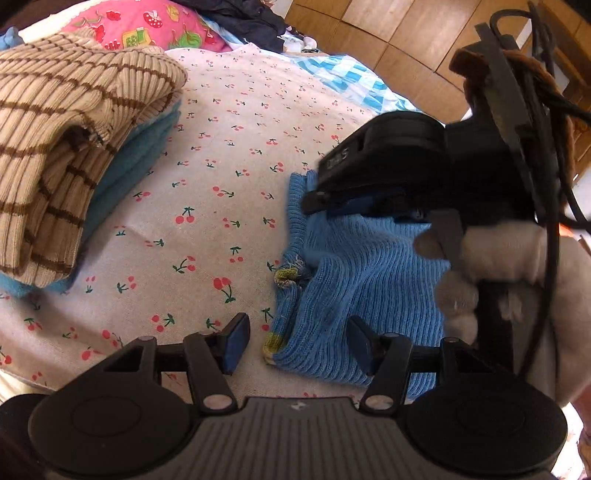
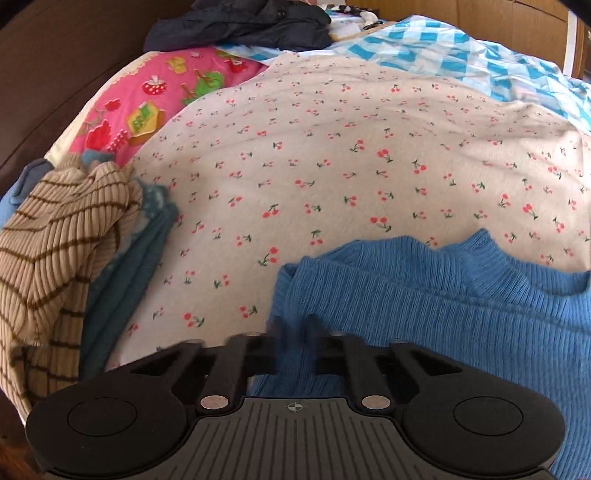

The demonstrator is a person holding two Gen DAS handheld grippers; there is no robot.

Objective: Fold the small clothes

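A small blue knit sweater (image 1: 362, 277) lies on the cherry-print sheet (image 1: 221, 166). My left gripper (image 1: 299, 341) is open just above its near left edge, one finger on each side of the hem. My right gripper (image 1: 369, 206) shows in the left wrist view, held by a gloved hand, pressed down on the sweater's far part. In the right wrist view the right gripper (image 2: 293, 338) is shut on a fold of the blue sweater (image 2: 443, 314), whose collar lies to the right.
A stack of folded clothes, a beige brown-striped knit (image 1: 62, 147) on a teal garment (image 1: 136, 158), sits at the left. A pink patterned pillow (image 1: 147, 26), dark clothes (image 1: 240, 18) and a blue checked cloth (image 1: 347, 74) lie at the back. Wooden floor (image 1: 388, 33) lies beyond.
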